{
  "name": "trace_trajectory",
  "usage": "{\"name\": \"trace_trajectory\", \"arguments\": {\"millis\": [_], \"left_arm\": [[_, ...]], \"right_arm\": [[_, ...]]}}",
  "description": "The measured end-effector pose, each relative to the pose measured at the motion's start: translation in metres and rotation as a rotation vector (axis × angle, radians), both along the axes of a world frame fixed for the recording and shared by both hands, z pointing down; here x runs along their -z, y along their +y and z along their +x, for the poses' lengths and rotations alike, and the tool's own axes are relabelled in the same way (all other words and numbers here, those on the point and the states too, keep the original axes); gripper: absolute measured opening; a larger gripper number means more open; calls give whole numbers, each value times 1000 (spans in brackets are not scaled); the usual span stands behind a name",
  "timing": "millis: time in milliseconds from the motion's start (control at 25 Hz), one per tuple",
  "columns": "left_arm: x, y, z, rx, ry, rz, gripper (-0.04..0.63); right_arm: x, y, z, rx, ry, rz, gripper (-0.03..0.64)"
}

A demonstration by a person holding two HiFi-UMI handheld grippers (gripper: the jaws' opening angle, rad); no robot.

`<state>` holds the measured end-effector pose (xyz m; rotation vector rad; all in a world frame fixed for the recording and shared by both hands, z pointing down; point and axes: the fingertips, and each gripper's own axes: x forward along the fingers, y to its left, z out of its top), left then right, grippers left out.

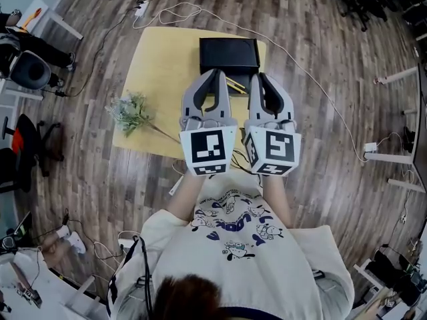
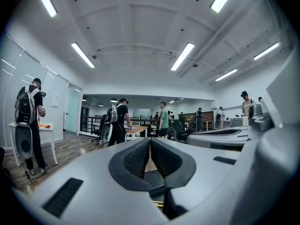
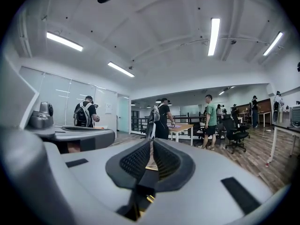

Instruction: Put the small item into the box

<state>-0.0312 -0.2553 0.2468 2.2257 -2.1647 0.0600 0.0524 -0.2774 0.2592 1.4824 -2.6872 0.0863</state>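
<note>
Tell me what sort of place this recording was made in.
Probably an open-plan office or lab workspace: desks and wheeled office chairs stand on wood-look flooring, strip lights line the ceiling, and cables trail across it.

Bright, even indoor light, strong fisheye.
Ceiling strips [image 2: 183, 56] glare white in both gripper views; edges darken and bend; the near foreground looks soft; shadows on the table [image 1: 160, 65] are faint.
</note>
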Motion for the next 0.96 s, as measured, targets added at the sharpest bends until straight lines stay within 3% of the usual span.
{"name": "trace_trajectory", "arguments": {"millis": [960], "left_arm": [[7, 11, 0, 13, -10, 11, 21]], "right_arm": [[5, 8, -6, 15, -2, 10, 41]]}}
